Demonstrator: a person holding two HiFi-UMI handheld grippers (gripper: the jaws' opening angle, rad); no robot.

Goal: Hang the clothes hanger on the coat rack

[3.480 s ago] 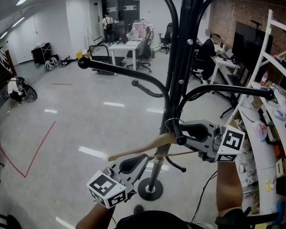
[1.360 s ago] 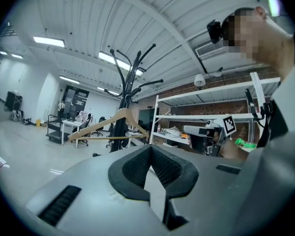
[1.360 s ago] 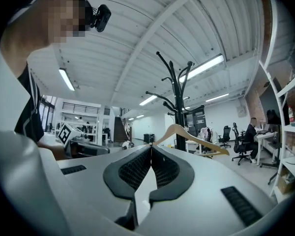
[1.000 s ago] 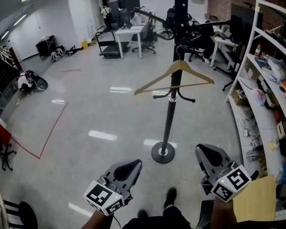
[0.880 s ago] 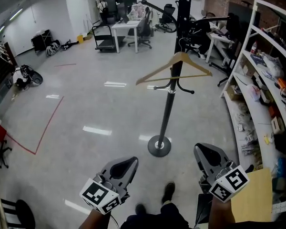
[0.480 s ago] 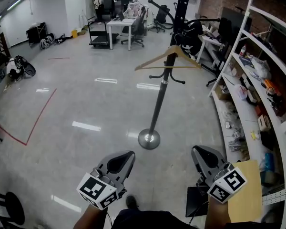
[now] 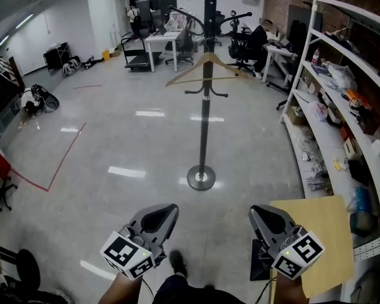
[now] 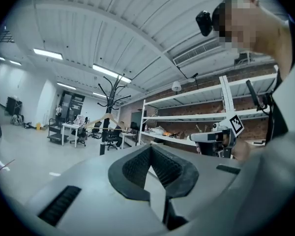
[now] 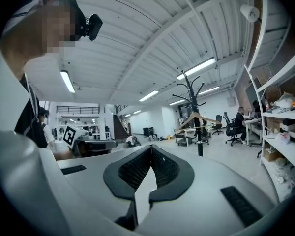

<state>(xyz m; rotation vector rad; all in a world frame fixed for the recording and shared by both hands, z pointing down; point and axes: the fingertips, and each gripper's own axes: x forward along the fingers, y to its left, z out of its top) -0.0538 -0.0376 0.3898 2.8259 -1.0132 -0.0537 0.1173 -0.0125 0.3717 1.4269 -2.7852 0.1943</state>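
Note:
The black coat rack [image 7: 204, 106] stands on the grey floor ahead of me, its round base [image 7: 201, 177] well in front of my feet. A wooden clothes hanger [image 7: 207, 68] hangs from one of its upper arms, level and free of both grippers. Low in the head view, my left gripper [image 7: 153, 223] and right gripper [image 7: 269, 223] are both shut and hold nothing. In the left gripper view the rack [image 8: 109, 90] and hanger [image 8: 104, 119] are small and far beyond the gripper [image 8: 151, 154]. The right gripper view has the hanger [image 9: 194, 118] beyond the gripper [image 9: 151, 154].
White shelving [image 7: 342, 106] full of items runs along the right. A tan board [image 7: 320, 233] lies by my right gripper. Desks and office chairs [image 7: 164, 40] and a seated person [image 7: 261, 33] are at the back. A red tape line [image 7: 57, 170] marks the floor on the left.
Both grippers have let go of the hanger and drawn back from the rack. Over the last second the rack and hanging hanger have receded further.

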